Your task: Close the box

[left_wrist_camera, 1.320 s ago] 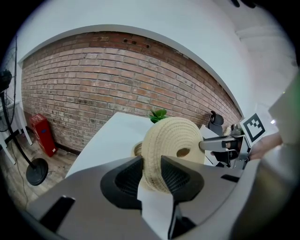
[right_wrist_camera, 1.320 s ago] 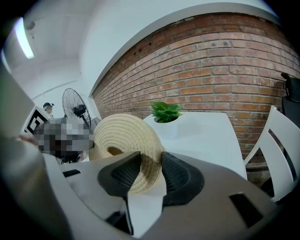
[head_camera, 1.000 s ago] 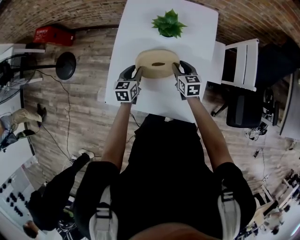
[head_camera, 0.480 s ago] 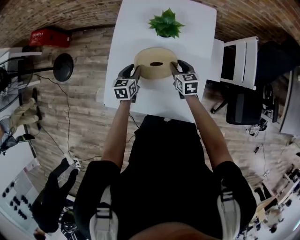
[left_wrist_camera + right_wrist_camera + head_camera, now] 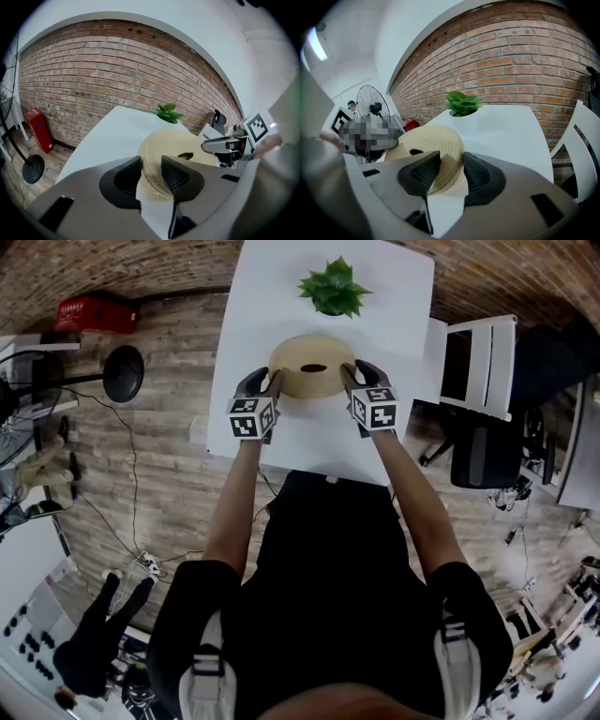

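Desk (image 5: 394, 296): white, long axis running away from the person, brick wall (image 5: 108, 70) past its far edge.

Woven box (image 5: 300, 382): round, pale straw colour, about mid-desk, nearer the person than the potted plant (image 5: 330, 287) by the far edge. Coiled weave in concentric rings, low domed top, one dark oval hole just off centre. Whether it rests on the desk or is raised off it: cannot tell.

Left gripper (image 5: 274, 383): on the box's left side. In its own view, the left gripper (image 5: 151, 171) has the woven rim running between the two dark pads, both pressed to it, so it is clamped on the box.

Right gripper (image 5: 349, 379): on the box's right side, straight across from the left one. In its own view the right gripper (image 5: 452, 171) has its jaws partly closed with the rim clamped between them.

View differences:
- Head view alone shows both grippers at once, level with each other, with a white chair (image 5: 487, 357) off the desk's right edge.
- Left gripper view shows the other gripper's marker cube (image 5: 259, 126) beyond the box, and a red object (image 5: 36, 127) on the floor at the wall.
- Right gripper view shows a standing fan (image 5: 374, 108).
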A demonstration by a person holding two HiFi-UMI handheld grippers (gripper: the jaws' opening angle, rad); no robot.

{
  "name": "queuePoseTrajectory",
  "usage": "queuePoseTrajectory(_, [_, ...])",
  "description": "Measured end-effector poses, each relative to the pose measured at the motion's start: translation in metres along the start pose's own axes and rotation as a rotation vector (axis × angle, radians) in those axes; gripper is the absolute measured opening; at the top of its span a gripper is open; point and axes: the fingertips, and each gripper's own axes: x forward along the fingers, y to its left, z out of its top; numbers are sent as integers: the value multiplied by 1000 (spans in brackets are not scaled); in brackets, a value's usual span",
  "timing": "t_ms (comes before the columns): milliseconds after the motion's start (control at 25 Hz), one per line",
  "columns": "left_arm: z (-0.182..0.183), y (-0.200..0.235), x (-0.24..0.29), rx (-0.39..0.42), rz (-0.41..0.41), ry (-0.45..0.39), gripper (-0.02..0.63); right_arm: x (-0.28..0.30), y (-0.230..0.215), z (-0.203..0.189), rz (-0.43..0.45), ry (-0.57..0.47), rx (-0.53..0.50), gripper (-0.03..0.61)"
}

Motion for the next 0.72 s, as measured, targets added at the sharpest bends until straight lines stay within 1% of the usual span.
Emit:
queuePoseTrajectory(240, [-1,1,1,5,-5,-5,143,0,1,-1,8,0,-7,146])
queuePoseTrajectory(440, [0,-1,0,27,-7,-5,144,-1,0,1,-1,-11,-30,147])
queuePoseTrajectory(600, [-1,2,-1,31,10,1,162,-4,-2,2,-21,-15,-61,163])
queuePoseTrajectory(720, [7,3,-6,49,32,-18,164,-9,-4,5,-30,-14,-73,167])
